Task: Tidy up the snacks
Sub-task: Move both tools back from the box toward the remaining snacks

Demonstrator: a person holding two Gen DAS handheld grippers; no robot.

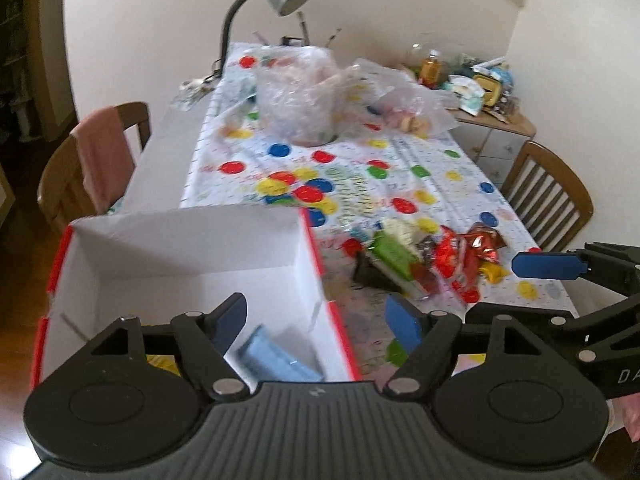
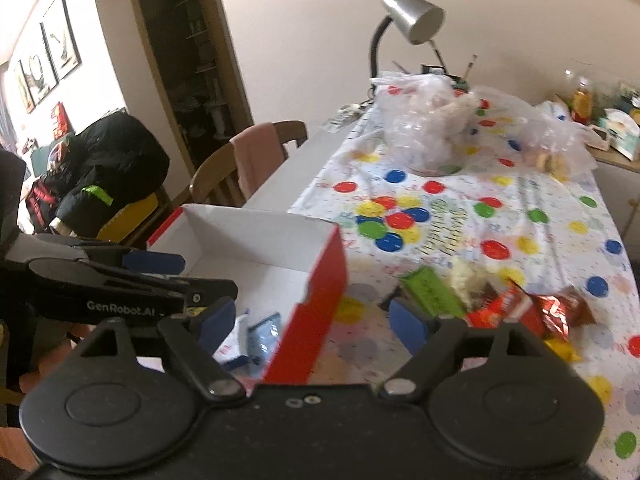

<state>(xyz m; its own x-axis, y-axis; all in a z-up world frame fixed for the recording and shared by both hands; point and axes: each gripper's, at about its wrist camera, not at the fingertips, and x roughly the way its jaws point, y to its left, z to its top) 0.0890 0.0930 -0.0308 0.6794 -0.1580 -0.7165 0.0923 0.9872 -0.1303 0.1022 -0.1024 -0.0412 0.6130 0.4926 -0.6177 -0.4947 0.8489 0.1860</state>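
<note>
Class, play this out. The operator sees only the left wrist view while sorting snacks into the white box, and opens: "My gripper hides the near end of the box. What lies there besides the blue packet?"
Observer: The right wrist view shows a white wrapper lying against the blue packet on the box floor. I can make out nothing else there.
Operator: What does the box look like outside, on the snack side?
Observer: That wall of the box is solid red, and the snack pile lies apart from it.
Operator: Anything further left that I miss?
Observer: A black jacket heaped on a chair.
</note>
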